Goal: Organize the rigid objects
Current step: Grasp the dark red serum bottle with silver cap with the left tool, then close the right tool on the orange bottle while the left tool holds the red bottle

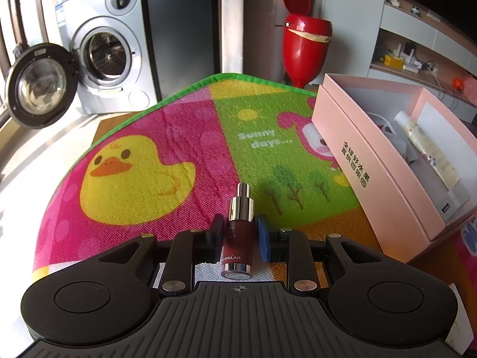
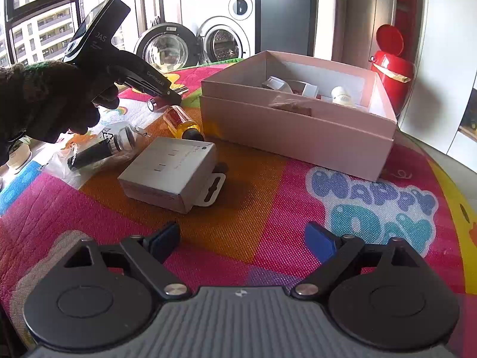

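while gripped, dark red spray bottle [image 1: 235,235], chrome nozzle

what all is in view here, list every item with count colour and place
spray bottle: 1, dark red with silver pump, between the left gripper's pads
pink box: 1, pale pink, open, on the mat, with several items inside
grey carton: 1, grey, flat on the mat in front of the box
screwdriver: 1, yellow and red handle, on the mat behind the carton
bagged stopper: 1, black and silver in clear plastic, left of the carton
play mat: 1, multicoloured cartoon print, covers the table
bin: 1, red, lid up, behind the table
washing machine: 1, silver, door open
left gripper: 1, black, around the bottle
right gripper: 1, black, open, empty
gloved hand: 1, dark, holds the left gripper
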The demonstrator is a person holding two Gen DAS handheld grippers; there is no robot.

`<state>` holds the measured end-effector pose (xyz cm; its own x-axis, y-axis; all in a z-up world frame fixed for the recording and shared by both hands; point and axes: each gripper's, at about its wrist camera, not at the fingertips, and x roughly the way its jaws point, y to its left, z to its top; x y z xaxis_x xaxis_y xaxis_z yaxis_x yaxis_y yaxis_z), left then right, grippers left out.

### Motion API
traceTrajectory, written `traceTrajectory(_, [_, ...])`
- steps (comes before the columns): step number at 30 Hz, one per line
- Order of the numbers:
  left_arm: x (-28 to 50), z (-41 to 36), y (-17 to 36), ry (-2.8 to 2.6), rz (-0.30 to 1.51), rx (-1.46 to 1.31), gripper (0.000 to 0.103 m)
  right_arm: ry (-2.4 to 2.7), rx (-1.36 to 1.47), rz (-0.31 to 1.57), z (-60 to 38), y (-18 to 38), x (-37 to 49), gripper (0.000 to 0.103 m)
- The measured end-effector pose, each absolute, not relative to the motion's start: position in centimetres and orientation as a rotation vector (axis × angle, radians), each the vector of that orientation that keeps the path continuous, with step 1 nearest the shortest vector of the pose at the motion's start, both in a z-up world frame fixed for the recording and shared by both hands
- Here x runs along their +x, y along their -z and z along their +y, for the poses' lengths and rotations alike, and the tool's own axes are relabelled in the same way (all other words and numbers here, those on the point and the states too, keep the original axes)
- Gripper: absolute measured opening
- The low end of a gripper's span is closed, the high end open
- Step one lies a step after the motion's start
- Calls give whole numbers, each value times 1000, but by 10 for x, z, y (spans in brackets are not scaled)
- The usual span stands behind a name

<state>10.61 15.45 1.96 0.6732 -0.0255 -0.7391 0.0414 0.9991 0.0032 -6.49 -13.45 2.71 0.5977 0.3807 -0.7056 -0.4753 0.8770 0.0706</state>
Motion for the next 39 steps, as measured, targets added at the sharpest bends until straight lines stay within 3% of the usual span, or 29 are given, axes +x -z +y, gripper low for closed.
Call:
traceTrajectory(6, [80, 163, -15, 89, 749, -25, 24, -516, -112, 814, -131, -26, -59, 103])
traceTrajectory(18, [-58, 200, -24, 78, 645, -224, 24, -522, -200, 858, -120, -28, -53, 103])
traceTrajectory(20, [-74, 202, -25, 63, 647, -235, 24, -540, -188, 888, -118, -35, -49, 97])
traceTrajectory(21, [-80, 202, -25, 53, 651, -231, 24, -563, -170, 875, -115, -41, -50, 91])
traceTrajectory(26, [-97, 203, -19, 47, 658, -252, 24, -715, -166, 713, -72, -70, -67, 91])
traceTrajectory(34, [-105, 224, -32, 13, 596, -316, 24, -887, -513, 529, 36, -60, -69, 91])
traceTrajectory(39, [-107, 226, -27, 28, 599, -337, 24, -893, -435, 711, 58, -44, -28, 94])
